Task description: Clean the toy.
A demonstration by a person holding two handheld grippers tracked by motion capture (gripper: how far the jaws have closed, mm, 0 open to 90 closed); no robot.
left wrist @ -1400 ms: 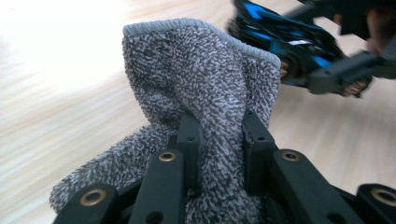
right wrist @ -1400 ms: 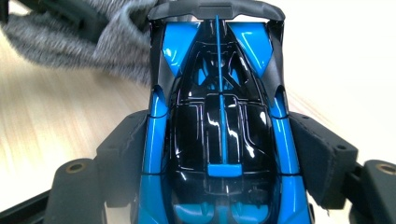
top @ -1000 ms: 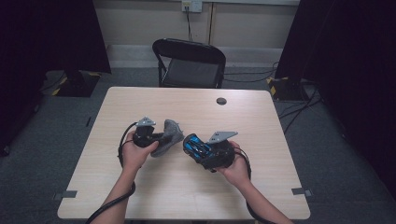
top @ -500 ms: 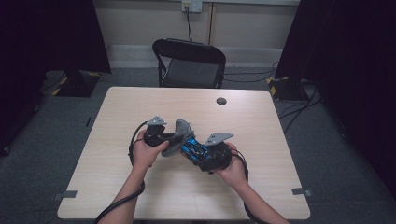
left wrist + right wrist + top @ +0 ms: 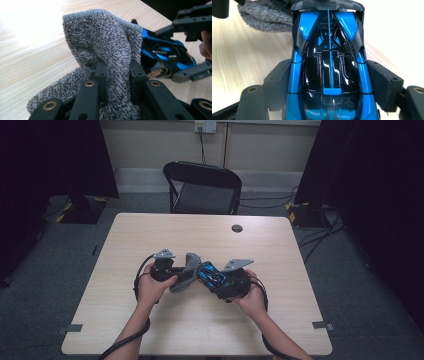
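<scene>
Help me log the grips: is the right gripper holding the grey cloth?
No. In the right gripper view the right gripper clamps the blue and black toy car by its sides; the grey cloth sits pinched in the left gripper.

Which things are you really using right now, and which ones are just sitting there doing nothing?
In use:
- grey cloth, pinched in the left hand-held gripper
- blue and black toy car, clamped in the right hand-held gripper
- table, the work happens over it

Just sitting there:
- small dark round thing on the table's far side
- black folding chair behind the table
</scene>
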